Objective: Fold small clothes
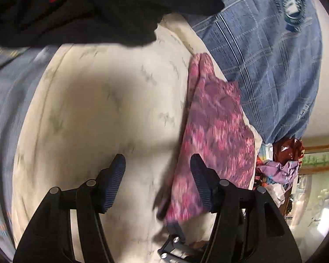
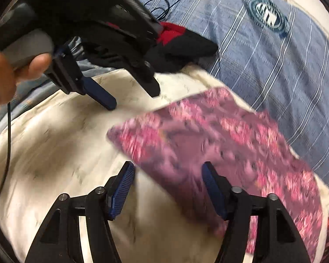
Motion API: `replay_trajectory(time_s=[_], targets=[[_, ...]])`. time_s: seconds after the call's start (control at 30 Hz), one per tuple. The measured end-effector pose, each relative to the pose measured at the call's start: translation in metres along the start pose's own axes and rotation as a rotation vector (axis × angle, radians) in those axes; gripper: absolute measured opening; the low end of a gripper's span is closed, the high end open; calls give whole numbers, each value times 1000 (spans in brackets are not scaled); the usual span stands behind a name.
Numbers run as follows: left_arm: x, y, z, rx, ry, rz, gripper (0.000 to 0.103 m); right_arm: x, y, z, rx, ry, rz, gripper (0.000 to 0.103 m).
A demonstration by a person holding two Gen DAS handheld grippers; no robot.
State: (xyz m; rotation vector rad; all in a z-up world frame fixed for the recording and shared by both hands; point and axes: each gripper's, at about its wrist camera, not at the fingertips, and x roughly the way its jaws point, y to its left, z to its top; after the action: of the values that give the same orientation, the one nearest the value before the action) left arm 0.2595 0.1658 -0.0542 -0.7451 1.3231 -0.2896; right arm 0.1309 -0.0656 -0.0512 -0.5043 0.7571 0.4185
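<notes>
A small pink patterned cloth [image 1: 215, 127] lies flat on a cream printed cloth [image 1: 98, 109] spread over the bed. My left gripper [image 1: 158, 162] hovers open above the cream cloth, with its right finger over the pink cloth's left edge and nothing between the pads. In the right wrist view the pink cloth [image 2: 208, 144] stretches from the centre to the lower right. My right gripper [image 2: 167, 168] stands open just above its near corner, the right finger over the fabric. The left gripper [image 2: 133, 100] shows there at the upper left, open, held by a hand [image 2: 2, 72].
A black and red garment [image 1: 98, 4] lies bunched at the far side of the cream cloth. A blue striped sheet [image 2: 263, 54] with a round badge covers the bed to the right. Crumpled clothes and bags [image 1: 280, 166] sit past the bed edge. A thin black cable [image 2: 7, 135] hangs at the left.
</notes>
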Motion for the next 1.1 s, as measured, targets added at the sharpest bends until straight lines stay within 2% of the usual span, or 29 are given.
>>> replay_trajectory(time_s=[0.07, 0.1, 0.13, 0.2, 0.3, 0.4, 0.47, 0.53, 0.57, 0.6, 0.63, 0.7, 0.8, 0.9, 1.03, 1.1], targets=[[9, -11, 19, 17, 16, -2, 60, 4, -4, 4, 21, -21, -1, 40], [13, -17, 25, 30, 27, -6, 64, 6, -10, 4, 48, -24, 13, 21], [20, -25, 33, 43, 41, -11, 74, 4, -15, 3, 77, -32, 29, 19], [35, -41, 46, 62, 58, -4, 80, -1, -26, 1, 131, -61, 61, 12], [57, -66, 57, 108, 75, 42, 84, -7, -37, -3, 179, -91, 94, 10], [78, -85, 61, 133, 131, 30, 82, -12, -43, -6, 211, -103, 126, 10], [89, -96, 60, 160, 157, 52, 62, -14, -47, -7, 236, -108, 146, 10], [92, -105, 55, 202, 142, 132, 39, -16, -52, -10, 265, -118, 165, 9], [92, -108, 53, 219, 130, 168, 32, -17, -57, -11, 285, -124, 175, 9], [90, -110, 52, 226, 118, 189, 17, -19, -61, -13, 310, -131, 186, 9], [85, -111, 50, 219, 106, 180, 13, -21, -65, -14, 331, -136, 195, 8], [72, -119, 46, 217, 66, 155, 12, -26, -76, -18, 386, -152, 219, 8], [55, -152, 32, 281, 9, 124, 11, -39, -99, -27, 486, -191, 255, 8], [53, -195, 16, 354, -10, 100, 11, -61, -128, -41, 601, -247, 271, 8], [78, -250, -2, 427, 3, 66, 11, -86, -175, -74, 762, -294, 261, 8], [106, -271, -12, 454, 47, 58, 11, -90, -199, -99, 856, -285, 255, 8]])
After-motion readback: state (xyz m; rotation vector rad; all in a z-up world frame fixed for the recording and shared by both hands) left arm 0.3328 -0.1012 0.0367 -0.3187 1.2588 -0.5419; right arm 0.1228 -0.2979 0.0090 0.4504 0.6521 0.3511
